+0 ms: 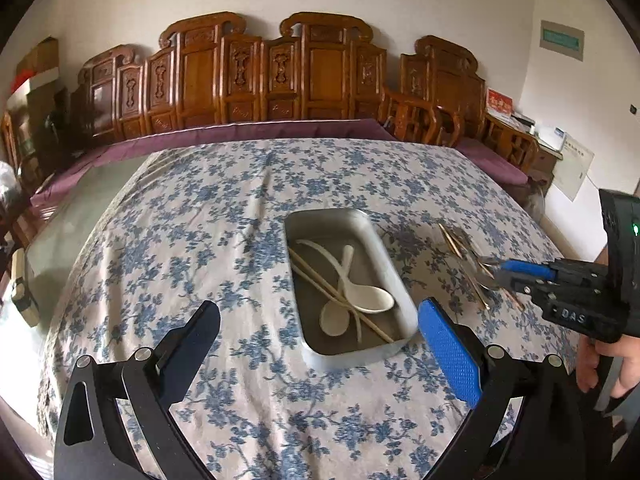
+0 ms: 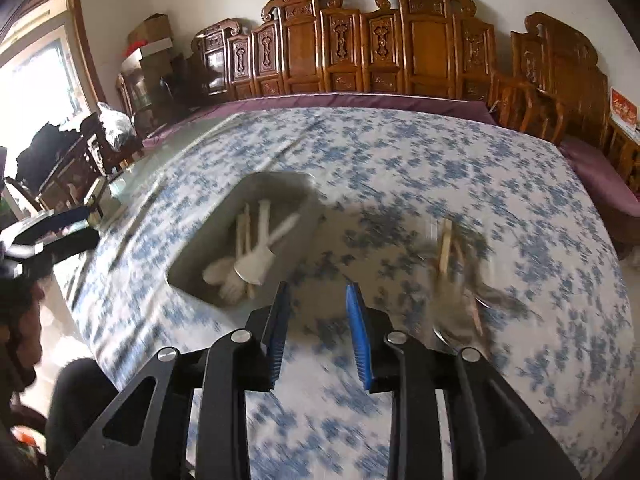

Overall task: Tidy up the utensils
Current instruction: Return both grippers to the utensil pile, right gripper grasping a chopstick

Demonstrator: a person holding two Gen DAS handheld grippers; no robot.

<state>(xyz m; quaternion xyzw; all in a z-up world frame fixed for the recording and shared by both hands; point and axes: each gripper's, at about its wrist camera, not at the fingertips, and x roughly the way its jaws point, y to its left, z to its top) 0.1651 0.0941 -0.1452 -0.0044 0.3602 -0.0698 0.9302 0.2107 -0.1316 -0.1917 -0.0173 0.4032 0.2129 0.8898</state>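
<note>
Only left view shows right tongs (image 1: 494, 276) sideways.

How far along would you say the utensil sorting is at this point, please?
Partly done. Two white spoons and a pair of chopsticks already lie in the metal tray. Nothing is in hand: the left hand-held gripper is open before the tray, and the right hand-held gripper is empty, jaws narrowly apart. A small pile of utensils remains on the floral tablecloth right of the tray.

Matt metal tray (image 1: 394, 276); glossy spoons (image 1: 370, 298); cloth tablecloth (image 1: 200, 220).
</note>
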